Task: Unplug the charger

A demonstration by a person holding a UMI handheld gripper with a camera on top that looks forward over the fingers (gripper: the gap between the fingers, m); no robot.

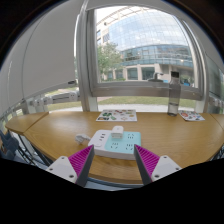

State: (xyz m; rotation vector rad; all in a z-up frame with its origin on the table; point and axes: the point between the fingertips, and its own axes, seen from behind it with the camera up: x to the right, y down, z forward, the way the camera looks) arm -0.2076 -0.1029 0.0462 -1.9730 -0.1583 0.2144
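A white power strip with pale green socket faces lies on the wooden table, just ahead of my fingers. A white charger stands plugged into its far part, and a thin cable runs off to the left. My gripper is open and empty, above the table's near edge. Its two pink pads stand apart on either side of the strip's near end, short of it.
Papers lie further back on the table and more papers at the right. A tall slim bottle stands at the back right. A large window with a pillar is behind the table.
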